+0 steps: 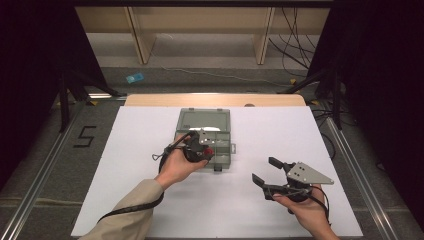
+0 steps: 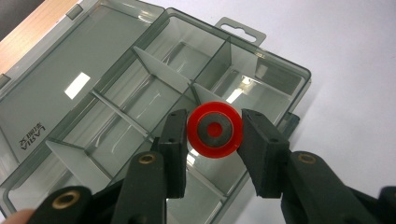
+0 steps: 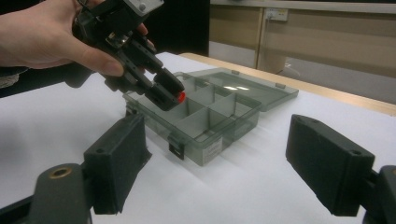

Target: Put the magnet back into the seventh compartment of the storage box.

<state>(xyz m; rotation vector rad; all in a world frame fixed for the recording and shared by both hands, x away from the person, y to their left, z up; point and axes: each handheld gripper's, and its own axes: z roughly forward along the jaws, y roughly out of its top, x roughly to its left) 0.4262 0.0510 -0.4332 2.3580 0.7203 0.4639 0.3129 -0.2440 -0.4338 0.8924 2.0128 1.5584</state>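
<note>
The left gripper (image 2: 214, 140) has its jaws clamped on a red ring (image 2: 215, 129), held just above the open box (image 2: 261, 70); beneath it, dividers split the box into compartments. The right gripper view shows the ring (image 3: 181, 96) clear of the box's near wall. The right gripper (image 1: 266, 172), jaws apart, rests well to the side on bare white table (image 1: 210, 210).

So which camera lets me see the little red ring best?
The left gripper view: the red ring sits face-on between the left gripper's fingers, grey centre clear, above the open box. In the right gripper view it's a red edge; in the high view, a small red dot.
</note>
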